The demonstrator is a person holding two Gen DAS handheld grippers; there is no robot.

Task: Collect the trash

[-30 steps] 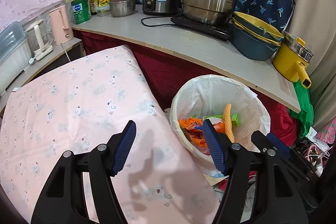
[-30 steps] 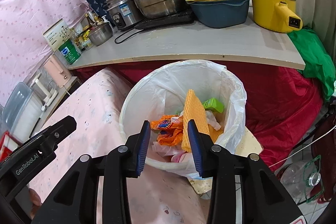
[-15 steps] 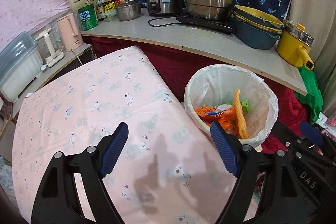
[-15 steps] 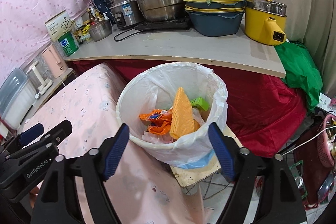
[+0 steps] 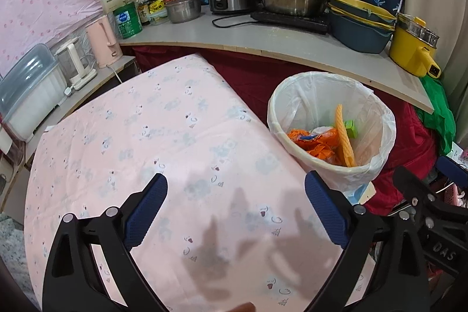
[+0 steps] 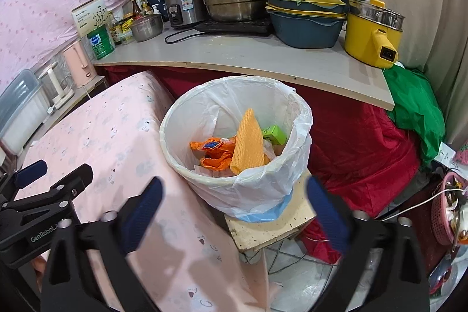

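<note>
Left wrist view: the left gripper (image 5: 235, 212) hangs over the near part of the pink tabletop (image 5: 152, 130) with its jaws spreading wide and nothing between them; the cloth under it is bare, with no litter that I can see. To its right, just off the tabletop's right edge, stands the bin (image 5: 377, 165), lined with a white bag, on a small stool (image 6: 272, 227). The trash (image 5: 318, 145) is inside it: orange wrappers, a yellow ribbed sheet (image 5: 344, 139) leaning against the inner wall, and a green carton (image 5: 351, 128) behind that. In the right wrist view the right gripper (image 6: 234, 212) is low in front of the bin, its jaws also opening to their widest and empty, with the bin's near wall and the stool showing between them, not touched. Behind, the counter (image 6: 248, 54) carries pots and basins, none of them litter. I judge that the dropping step is done and both grippers are freed. The next move calls for finding another piece of litter; none shows on the tabletop, so the task may be nearly over.
</note>
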